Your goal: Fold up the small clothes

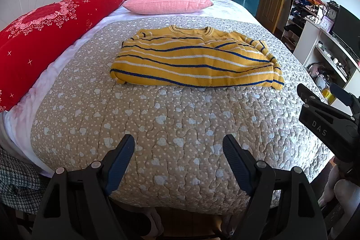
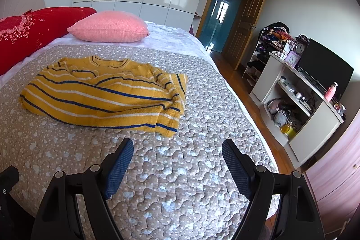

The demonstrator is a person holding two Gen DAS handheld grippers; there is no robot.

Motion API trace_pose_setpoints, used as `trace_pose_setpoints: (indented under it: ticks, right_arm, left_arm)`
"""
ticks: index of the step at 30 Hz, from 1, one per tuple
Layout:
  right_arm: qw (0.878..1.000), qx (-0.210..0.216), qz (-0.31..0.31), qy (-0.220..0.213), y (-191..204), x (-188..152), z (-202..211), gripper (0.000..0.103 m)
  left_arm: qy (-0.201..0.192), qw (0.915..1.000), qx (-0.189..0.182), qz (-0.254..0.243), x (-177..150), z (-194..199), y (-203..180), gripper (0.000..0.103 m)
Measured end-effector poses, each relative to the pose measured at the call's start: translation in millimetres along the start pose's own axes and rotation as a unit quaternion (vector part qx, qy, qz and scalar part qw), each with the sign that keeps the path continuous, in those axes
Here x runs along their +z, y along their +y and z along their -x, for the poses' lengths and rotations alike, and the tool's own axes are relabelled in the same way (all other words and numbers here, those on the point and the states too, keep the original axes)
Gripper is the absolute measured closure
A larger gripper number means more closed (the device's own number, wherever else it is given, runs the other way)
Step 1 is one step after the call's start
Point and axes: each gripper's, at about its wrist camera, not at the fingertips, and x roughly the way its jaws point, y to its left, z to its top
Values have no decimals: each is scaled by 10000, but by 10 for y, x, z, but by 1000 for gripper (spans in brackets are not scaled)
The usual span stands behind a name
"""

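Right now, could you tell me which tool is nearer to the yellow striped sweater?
Right, though only slightly. The right tool hangs open off the yellow striped sweater by its right hem corner; the left tool hangs open farther back over the quilt.

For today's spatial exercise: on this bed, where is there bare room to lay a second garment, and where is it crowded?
Free: the quilt between the yellow striped sweater and both open grippers, left and right. A narrower strip runs between sweater and pink pillow. Crowded: the side with the red bolster.
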Motion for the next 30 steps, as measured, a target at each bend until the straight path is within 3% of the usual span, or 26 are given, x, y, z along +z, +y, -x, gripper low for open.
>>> trace_pose_setpoints:
  ticks: [21, 30]
  right_arm:
    - [9999, 63, 26, 148, 34, -40, -96, 18]
    - [9992, 99, 159, 349, 144, -92, -246, 18]
  left_arm:
    - [43, 10000, -11, 31, -39, -44, 26, 23]
    - [193, 9993, 39, 321, -15, -187, 256, 23]
